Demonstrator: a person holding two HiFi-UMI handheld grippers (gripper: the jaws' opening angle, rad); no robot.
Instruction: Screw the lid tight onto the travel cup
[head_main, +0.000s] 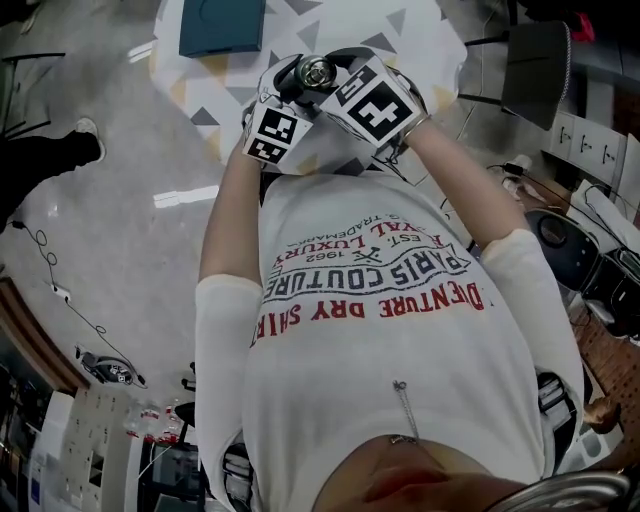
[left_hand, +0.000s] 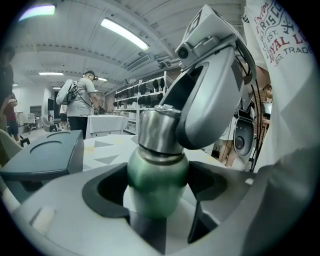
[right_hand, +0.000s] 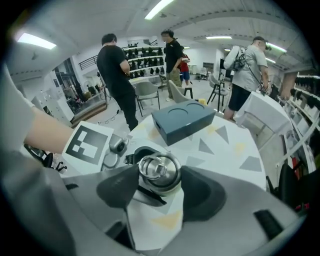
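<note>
I hold the travel cup (left_hand: 156, 186) in the air in front of my chest, above a table. My left gripper (left_hand: 158, 192) is shut on its green body, both pads pressed to its sides. The steel lid (right_hand: 159, 172), with a ring handle on top, sits on the cup's neck (left_hand: 156, 134). My right gripper (right_hand: 160, 181) comes from above and is shut on the lid's rim. In the head view the lid (head_main: 319, 70) shows between the left gripper (head_main: 287, 98) and the right gripper (head_main: 345, 88), which are close together.
Below stands a round white table (right_hand: 235, 150) printed with grey and yellow triangles, and a teal box (right_hand: 183, 120) lies on it. Several people stand further back by chairs and shelves. A chair (head_main: 540, 65) is to the right of the table.
</note>
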